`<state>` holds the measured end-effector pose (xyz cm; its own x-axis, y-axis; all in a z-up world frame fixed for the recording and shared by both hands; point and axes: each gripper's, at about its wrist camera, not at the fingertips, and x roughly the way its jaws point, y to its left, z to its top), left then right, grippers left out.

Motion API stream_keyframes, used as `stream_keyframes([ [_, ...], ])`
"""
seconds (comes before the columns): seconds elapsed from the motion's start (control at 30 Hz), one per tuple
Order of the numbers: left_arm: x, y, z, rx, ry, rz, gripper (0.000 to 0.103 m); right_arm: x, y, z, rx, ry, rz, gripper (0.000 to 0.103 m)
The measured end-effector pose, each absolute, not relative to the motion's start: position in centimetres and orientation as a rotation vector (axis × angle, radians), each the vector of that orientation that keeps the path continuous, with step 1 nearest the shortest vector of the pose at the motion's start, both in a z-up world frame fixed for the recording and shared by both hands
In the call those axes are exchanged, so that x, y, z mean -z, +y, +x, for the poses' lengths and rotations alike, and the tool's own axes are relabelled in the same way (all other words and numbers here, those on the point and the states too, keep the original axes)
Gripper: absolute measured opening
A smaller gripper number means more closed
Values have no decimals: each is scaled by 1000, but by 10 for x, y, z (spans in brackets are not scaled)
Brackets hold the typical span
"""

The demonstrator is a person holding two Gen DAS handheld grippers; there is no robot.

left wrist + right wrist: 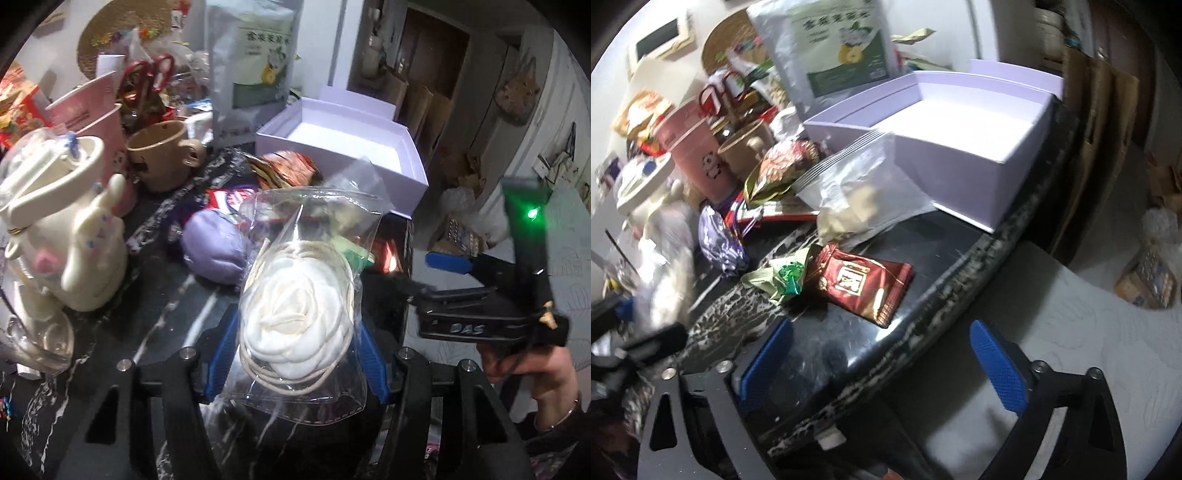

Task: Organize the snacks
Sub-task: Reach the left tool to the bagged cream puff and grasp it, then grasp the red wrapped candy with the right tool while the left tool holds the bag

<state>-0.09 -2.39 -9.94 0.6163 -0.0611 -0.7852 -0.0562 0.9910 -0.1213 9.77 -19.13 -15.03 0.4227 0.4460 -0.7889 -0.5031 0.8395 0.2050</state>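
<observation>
**Clear bag pinched on the left, right fingers spread over the counter edge**

Left hand-held gripper (295,354) pinching a clear plastic bag holding a white fabric flower and coiled cream cord (295,314), blue pads pressed against both sides of the bag, raised above the black marble-patterned counter (177,295). Beyond the bag: an open lavender cardboard box with a white inside (347,147), standing at the far right part of the counter. Between bag and box, a purple foil-wrapped snack (214,247) and an orange patterned packet (291,170). At left, a cream rabbit-shaped ceramic pot (74,229), a tan mug (166,151) and a pink paper cup (99,122), with a tall silver and green pouch (258,62) upright behind.

Right hand-held gripper (882,365) spread wide, gripping nothing, blue pads (997,369) well apart over the near rim of the counter. Just ahead, lying flat: a dark red foil packet with a gold label (864,284), touching a crumpled pale green wrapper (779,277). Farther on, a clear zip bag of pale pieces (857,192) leaning against the front wall of the box. Right hand (532,369) visible from the left wrist camera, wrapped around the gripper handle.
</observation>
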Motion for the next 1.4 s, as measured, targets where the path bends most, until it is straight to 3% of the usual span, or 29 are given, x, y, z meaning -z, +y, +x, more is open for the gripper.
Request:
stream_keyframes([
  [0.47,102,-13,-3,-34,924,-199,59,159,-152,103,-702,816,-331,66],
  [0.5,102,-13,-3,-34,925,-200,59,160,-151,101,-704,802,-343,57],
  [0.6,102,-13,-3,-34,928,-204,59,159,-154,97,-710,795,-338,48],
  [0.8,101,-12,-7,-35,919,-210,59,157,-160,94,-702,833,-292,39],
  [1.03,102,-16,-12,-24,916,-204,59,154,-172,80,-698,871,-235,38],
  [1.07,103,-16,-13,-22,915,-204,59,153,-172,78,-701,876,-242,41],
  [1.17,103,-18,-15,-19,915,-203,59,154,-170,75,-701,871,-261,72],
  [1.4,104,-20,-18,-26,913,-191,59,155,-153,78,-738,814,-360,72],
])
